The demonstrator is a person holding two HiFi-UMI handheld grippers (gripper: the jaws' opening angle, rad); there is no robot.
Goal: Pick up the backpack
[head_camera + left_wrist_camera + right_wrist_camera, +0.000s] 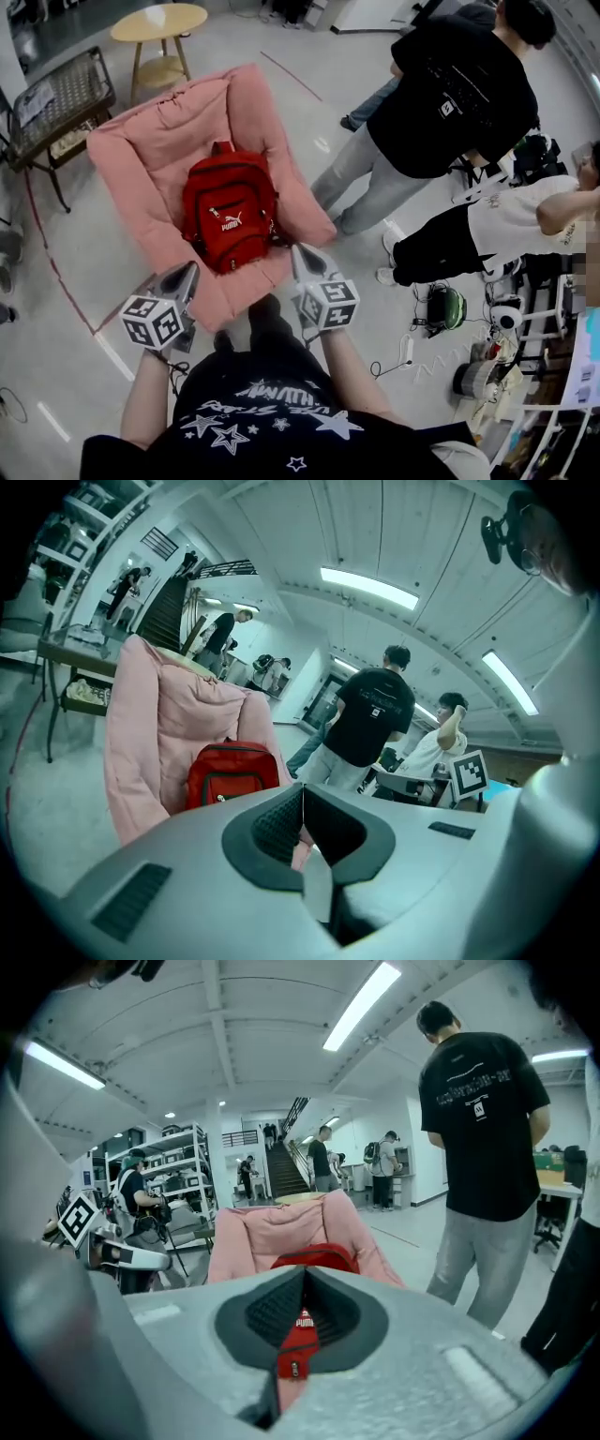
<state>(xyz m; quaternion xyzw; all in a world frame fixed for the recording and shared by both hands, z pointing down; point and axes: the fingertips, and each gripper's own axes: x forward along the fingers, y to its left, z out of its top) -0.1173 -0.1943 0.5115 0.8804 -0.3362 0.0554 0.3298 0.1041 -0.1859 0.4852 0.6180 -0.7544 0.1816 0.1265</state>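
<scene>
**Both grippers closed, short of backpack**

The left gripper (187, 274) and right gripper (302, 255) hover at the near edge of the pink cushioned chair (141, 150). Both have their jaws pressed together with nothing between them. The red backpack (230, 217) sits on the chair seat, leaning on the backrest, apart from both grippers. Its top handle (222, 147) is at the far end. A bystander in a black T-shirt (450, 94) stands just right of the chair.

Risks:
- Closed jaws would shove the soft bag instead of gripping it.
- A pinch on loose fabric could slip.
- A wide right swing could hit the bystander.
</scene>
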